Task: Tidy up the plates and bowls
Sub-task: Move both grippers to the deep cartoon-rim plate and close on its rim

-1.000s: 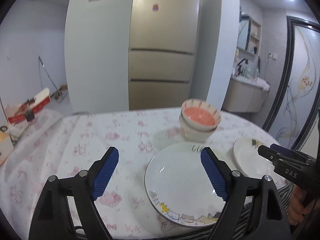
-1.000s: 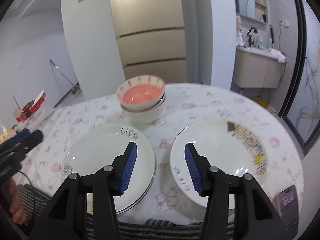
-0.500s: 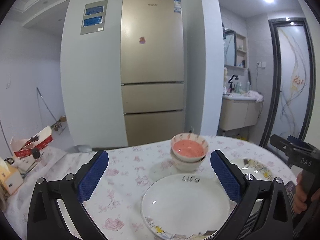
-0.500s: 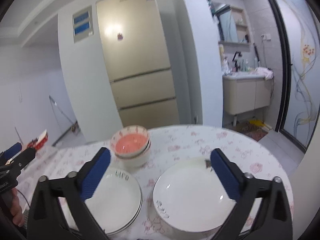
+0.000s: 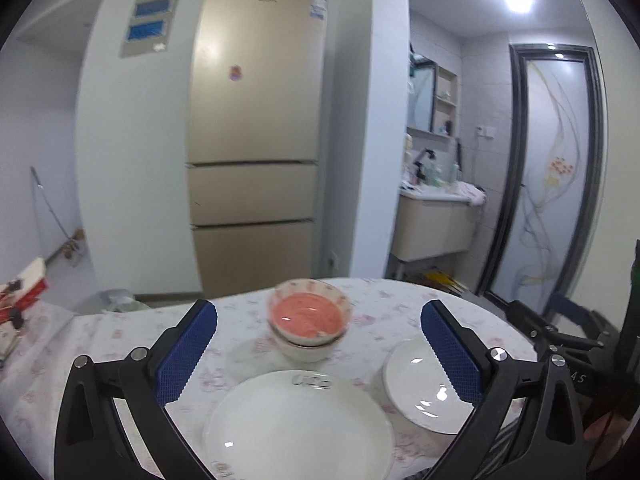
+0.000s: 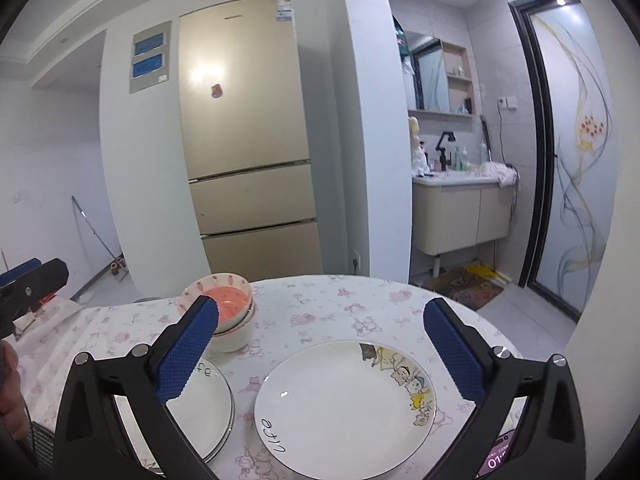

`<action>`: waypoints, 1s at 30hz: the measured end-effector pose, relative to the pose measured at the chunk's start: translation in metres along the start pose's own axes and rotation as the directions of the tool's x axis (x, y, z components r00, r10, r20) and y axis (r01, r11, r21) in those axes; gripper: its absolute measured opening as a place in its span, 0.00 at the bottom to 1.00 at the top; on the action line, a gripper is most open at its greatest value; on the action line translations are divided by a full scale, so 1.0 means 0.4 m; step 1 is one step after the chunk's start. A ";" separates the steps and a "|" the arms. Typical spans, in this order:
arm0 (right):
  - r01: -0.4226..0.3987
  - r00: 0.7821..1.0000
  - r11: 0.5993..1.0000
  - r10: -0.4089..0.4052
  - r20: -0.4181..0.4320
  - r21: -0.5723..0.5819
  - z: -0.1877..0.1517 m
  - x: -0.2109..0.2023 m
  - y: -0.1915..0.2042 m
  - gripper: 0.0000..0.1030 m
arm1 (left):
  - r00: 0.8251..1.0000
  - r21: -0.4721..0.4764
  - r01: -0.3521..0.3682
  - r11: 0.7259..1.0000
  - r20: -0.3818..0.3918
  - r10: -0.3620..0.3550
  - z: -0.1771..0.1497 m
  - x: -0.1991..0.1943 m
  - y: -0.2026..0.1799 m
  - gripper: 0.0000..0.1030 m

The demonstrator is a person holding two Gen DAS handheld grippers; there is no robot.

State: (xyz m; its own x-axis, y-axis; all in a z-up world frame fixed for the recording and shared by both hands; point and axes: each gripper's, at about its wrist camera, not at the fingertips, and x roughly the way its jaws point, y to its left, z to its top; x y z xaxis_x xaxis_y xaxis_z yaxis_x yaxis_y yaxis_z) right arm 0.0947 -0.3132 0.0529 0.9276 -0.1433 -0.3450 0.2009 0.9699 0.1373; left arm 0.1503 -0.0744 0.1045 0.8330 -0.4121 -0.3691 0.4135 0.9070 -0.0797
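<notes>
My left claw (image 5: 318,354) and right claw (image 6: 320,356) have just spread wide, nothing between them; on the bench (image 6: 328,312), stacked bowls (image 5: 308,330) at twelve o'clock, plate stack (image 6: 204,408) at nine, cartoon plate (image 6: 344,404) at six

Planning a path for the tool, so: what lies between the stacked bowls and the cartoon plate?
Only bare floral tablecloth lies between the stacked bowls and the cartoon plate; the right wrist view shows it best.
</notes>
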 end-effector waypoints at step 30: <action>0.151 0.921 0.864 0.053 -0.385 0.480 -0.214 0.218 -0.319 0.55 | 0.885 -0.064 0.188 0.980 -0.422 -0.197 -0.147 0.495 -0.149 0.95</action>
State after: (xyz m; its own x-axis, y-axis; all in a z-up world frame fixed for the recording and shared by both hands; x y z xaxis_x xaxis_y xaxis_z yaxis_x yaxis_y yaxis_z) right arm 0.1229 -0.4327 -0.0743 0.7439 -0.0052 -0.6682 0.4650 0.7222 0.5121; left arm 0.2689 -0.2050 -0.0184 0.5005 -0.5071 -0.7017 0.5384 0.8170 -0.2064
